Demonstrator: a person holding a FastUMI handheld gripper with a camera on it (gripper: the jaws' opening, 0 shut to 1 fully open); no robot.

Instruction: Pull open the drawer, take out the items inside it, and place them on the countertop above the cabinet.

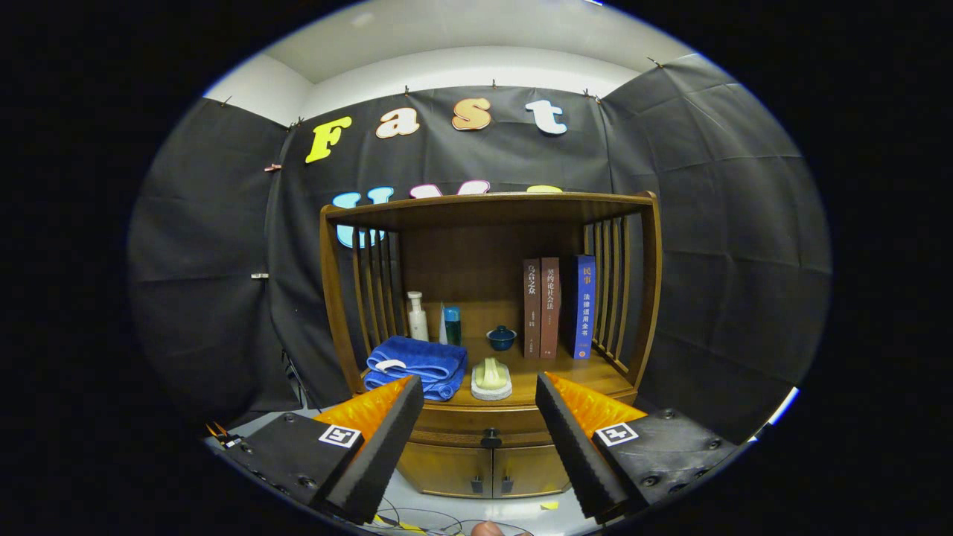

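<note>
One drawer (488, 424) sits shut, knob (491, 438) centred between the wide-open, empty gripper (480, 417); any approach should stay level with the knob.

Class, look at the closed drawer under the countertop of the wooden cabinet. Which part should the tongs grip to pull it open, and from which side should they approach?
Grip the small dark knob at the middle of the drawer front. It is the only part standing out from the flat panel. Come straight in from the front, with the open tongs closing on either side of it, then pull back.
</note>
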